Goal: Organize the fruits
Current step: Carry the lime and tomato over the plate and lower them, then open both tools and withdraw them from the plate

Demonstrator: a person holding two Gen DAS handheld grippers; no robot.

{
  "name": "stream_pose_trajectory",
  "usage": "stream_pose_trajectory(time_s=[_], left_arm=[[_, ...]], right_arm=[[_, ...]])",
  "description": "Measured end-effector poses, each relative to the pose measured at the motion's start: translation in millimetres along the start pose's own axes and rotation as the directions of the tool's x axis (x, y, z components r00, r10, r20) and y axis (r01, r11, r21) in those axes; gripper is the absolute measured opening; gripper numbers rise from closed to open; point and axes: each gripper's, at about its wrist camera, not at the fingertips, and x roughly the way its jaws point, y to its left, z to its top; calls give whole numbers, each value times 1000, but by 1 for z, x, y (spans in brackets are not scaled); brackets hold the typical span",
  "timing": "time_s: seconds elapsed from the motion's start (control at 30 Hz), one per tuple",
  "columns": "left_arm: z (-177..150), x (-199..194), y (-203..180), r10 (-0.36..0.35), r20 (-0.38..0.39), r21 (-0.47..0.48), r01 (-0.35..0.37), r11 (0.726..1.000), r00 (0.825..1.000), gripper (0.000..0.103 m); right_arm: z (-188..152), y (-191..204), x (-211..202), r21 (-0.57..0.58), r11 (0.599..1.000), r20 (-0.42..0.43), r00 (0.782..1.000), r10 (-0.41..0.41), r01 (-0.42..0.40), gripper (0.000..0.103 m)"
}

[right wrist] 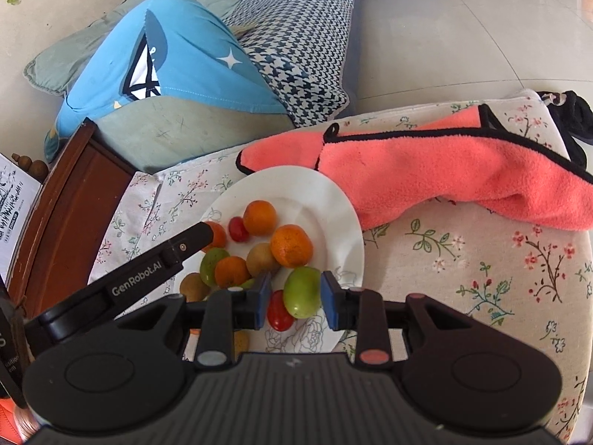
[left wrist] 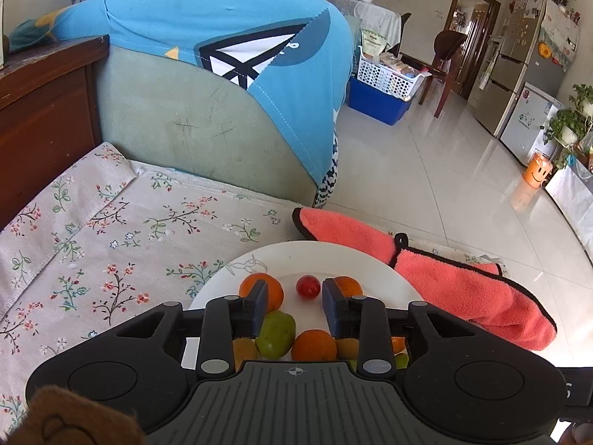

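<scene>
Fruit fills a white plate [right wrist: 333,200] on a floral-covered table [right wrist: 481,259]: at left, the left hand-held gripper [left wrist: 294,300] hovers over the plate, jaws spread, nothing between them. Right of it, the right hand-held gripper [right wrist: 294,298] straddles a green fruit [right wrist: 302,291], spread and not touching. Farther right, a coral towel [right wrist: 444,170] touches the plate's rim.

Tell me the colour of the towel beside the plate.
Coral-pink with black trim; the towel shows best in the right wrist view.

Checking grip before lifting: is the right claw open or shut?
Open: right claw has blue pads apart, green fruit between, untouched.
</scene>
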Motion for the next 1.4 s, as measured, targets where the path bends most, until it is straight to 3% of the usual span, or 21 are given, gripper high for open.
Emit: stream_pose_trajectory(time_s=[0.13,0.33,0.6,0.73,1.4], left_arm=[[3,-15,-3,26,30,-9,-25,1000,999,57],[1,-35,-10,73,24,1,-73,997,997,71],[-15,-55,-10,167,-50,25,-166,986,985,75],[-23,-67,-11,200,-66,28,-198,980,978,77],[-49,-119,-8,262,-116,-8,-264,964,958,86]], right_arm=[[1,2,-4,-4,1000,1,1000,10,-10,33],[0,4,-12,-18,1000,-1,1000,-18,18,40],[-7,9,-35,-53,997,17,998,-63,64,52],[-13,15,-47,-86,992,29,996,-85,87,67],[-47,24,-88,-136,978,72,986,-149,158,73]])
